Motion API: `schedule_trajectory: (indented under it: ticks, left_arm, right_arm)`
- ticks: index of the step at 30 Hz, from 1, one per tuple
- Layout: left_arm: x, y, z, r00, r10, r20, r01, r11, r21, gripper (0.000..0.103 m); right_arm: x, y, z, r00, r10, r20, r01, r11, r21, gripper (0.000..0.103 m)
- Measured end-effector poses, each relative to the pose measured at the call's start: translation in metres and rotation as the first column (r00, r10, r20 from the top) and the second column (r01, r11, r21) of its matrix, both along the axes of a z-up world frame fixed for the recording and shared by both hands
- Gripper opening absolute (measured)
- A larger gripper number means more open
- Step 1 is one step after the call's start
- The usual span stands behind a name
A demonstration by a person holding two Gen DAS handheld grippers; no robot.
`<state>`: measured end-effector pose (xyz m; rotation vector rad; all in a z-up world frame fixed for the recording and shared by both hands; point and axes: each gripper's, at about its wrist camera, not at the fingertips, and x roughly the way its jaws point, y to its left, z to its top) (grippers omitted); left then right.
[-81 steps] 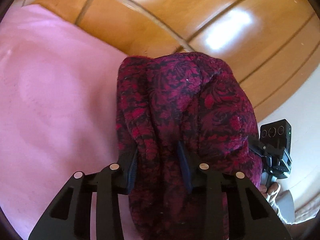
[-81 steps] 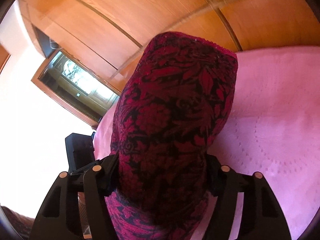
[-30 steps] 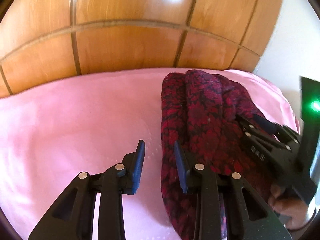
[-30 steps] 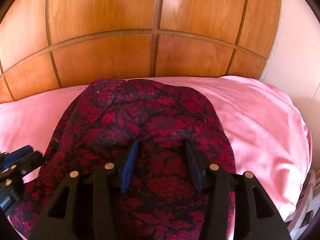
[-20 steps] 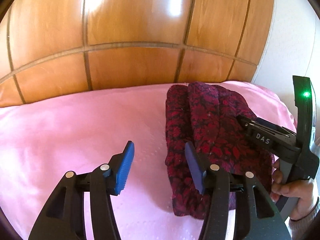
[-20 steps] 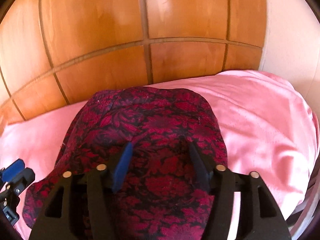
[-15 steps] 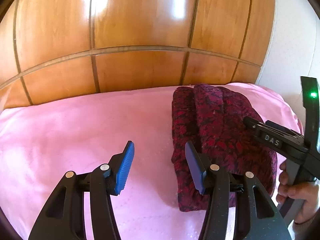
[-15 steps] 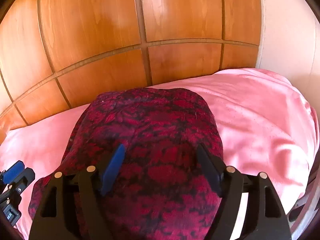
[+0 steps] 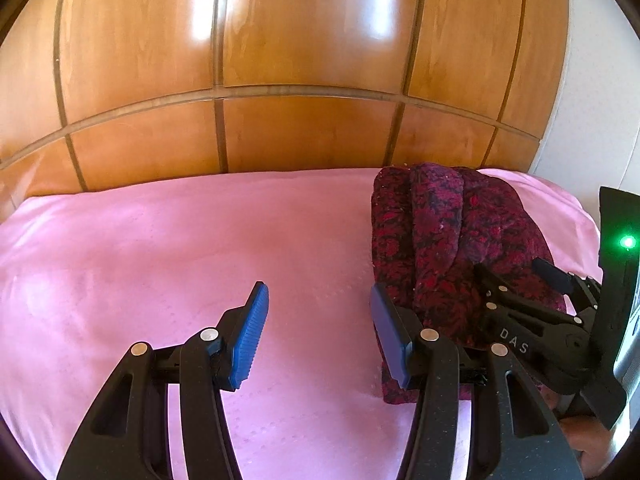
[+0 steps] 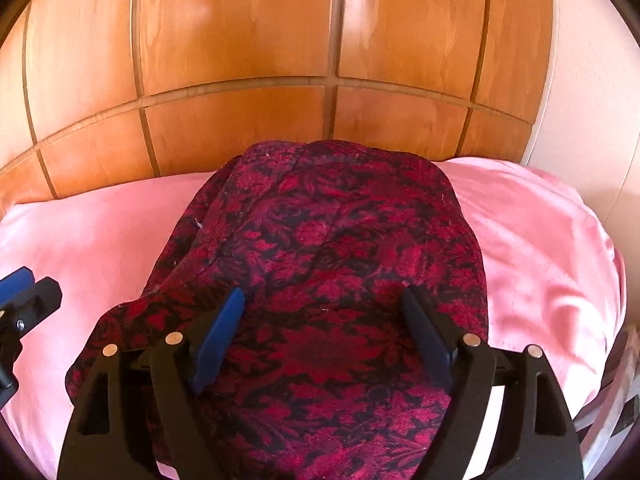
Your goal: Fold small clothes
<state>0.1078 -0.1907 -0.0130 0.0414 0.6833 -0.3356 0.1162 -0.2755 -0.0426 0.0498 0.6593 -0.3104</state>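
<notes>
Right wrist view: both hand-held grippers (image 10: 320, 334) (image 9: 316, 336) spread, clear of the folded red floral garment (image 10: 328, 264) on the pink bed (image 9: 160, 248) — fold released; next, likely fetching another piece.

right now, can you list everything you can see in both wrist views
folded garment: one, dark red with a black floral pattern, lying on the pink sheet toward its right end, near the wooden panels
pink sheet: one, pink, covering the surface under the garment
wooden panels: one wall of them, glossy orange-brown, right behind the sheet
wall: one strip, whitish, right of the panels
left gripper: one, black with blue pads, open over bare sheet just left of the garment, nothing between the jaws
right gripper: one, black with blue pads, jaws just opened wide above the garment, pads not pressing it
hand: one, partly seen at the lower right, holding the right gripper
</notes>
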Motion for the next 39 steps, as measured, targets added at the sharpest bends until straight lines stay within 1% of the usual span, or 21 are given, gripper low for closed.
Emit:
schedule_trajectory:
  ticks: [1,2,4,8,12,15,21,22,23,25,26,29,31,33,35,39]
  left_arm:
    - [-0.001,0.002,0.001,1.0,0.009,0.0,-0.009,1.0,-0.002,0.061]
    - [-0.002,0.004,0.002,1.0,0.017,0.005,-0.017,1.0,-0.007,0.068]
    - [-0.005,0.008,0.005,0.999,0.031,0.02,-0.031,0.999,-0.015,0.068]
    - [-0.005,0.013,0.007,0.999,0.038,0.024,-0.037,0.999,-0.022,0.068]
    - [-0.006,0.017,0.007,0.999,0.039,0.028,-0.038,0.999,-0.027,0.068]
    - [-0.01,0.02,0.007,0.999,0.041,0.033,-0.04,0.999,-0.028,0.073]
    - [-0.017,0.02,0.006,0.998,0.044,0.042,-0.044,0.999,-0.015,0.074]
    - [-0.018,0.02,0.005,0.998,0.043,0.041,-0.043,0.999,-0.014,0.078]
    - [-0.02,0.019,0.004,0.998,0.041,0.037,-0.04,0.999,-0.013,0.081]
    - [-0.024,0.018,0.003,0.998,0.042,0.041,-0.042,0.999,-0.014,0.081]
    - [-0.025,0.017,0.002,0.998,0.044,0.042,-0.043,0.999,-0.012,0.085]
    - [-0.031,0.014,0.0,0.998,0.037,0.044,-0.037,0.999,-0.004,0.086]
    - [-0.034,0.012,-0.002,0.998,0.037,0.048,-0.038,0.999,0.009,0.089]
    - [-0.037,0.01,-0.002,0.998,0.035,0.05,-0.035,0.999,0.017,0.089]
    - [-0.04,0.009,-0.001,0.998,0.035,0.057,-0.036,0.999,0.022,0.092]
    - [-0.043,0.008,0.001,0.997,0.036,0.064,-0.037,0.999,0.015,0.092]
  right_arm:
    - [-0.001,0.001,0.0,1.0,-0.001,-0.001,0.001,1.0,0.002,0.081]
    - [0.001,-0.001,0.0,1.0,-0.002,-0.001,0.002,1.0,0.006,0.081]
    - [0.002,-0.001,0.001,1.0,-0.002,-0.001,0.002,1.0,0.014,0.081]
    - [0.0,-0.005,0.006,1.0,-0.006,0.009,0.005,0.999,0.047,0.083]
    - [-0.007,-0.003,0.015,1.0,-0.008,0.028,0.006,0.998,0.059,0.088]
    - [-0.017,0.0,0.023,0.998,-0.024,0.052,0.022,0.999,0.05,0.093]
    - [-0.055,-0.001,0.041,0.985,-0.123,0.124,0.117,0.992,0.05,0.099]
    - [-0.063,-0.002,0.042,0.98,-0.149,0.13,0.142,0.988,0.062,0.1]
    - [-0.069,-0.003,0.041,0.977,-0.171,0.129,0.162,0.984,0.072,0.1]
    - [-0.08,-0.005,0.038,0.967,-0.221,0.129,0.214,0.974,0.069,0.1]
    - [-0.086,-0.005,0.035,0.962,-0.243,0.126,0.235,0.969,0.073,0.1]
    - [-0.098,-0.003,0.025,0.958,-0.269,0.099,0.26,0.961,0.098,0.1]
    - [-0.102,0.0,0.019,0.955,-0.284,0.089,0.277,0.957,0.085,0.101]
    - [-0.106,0.001,0.015,0.952,-0.295,0.085,0.288,0.954,0.081,0.101]
    - [-0.109,0.0,0.016,0.949,-0.303,0.09,0.295,0.951,0.095,0.101]
    - [-0.108,0.001,0.018,0.947,-0.3,0.112,0.292,0.953,0.082,0.101]
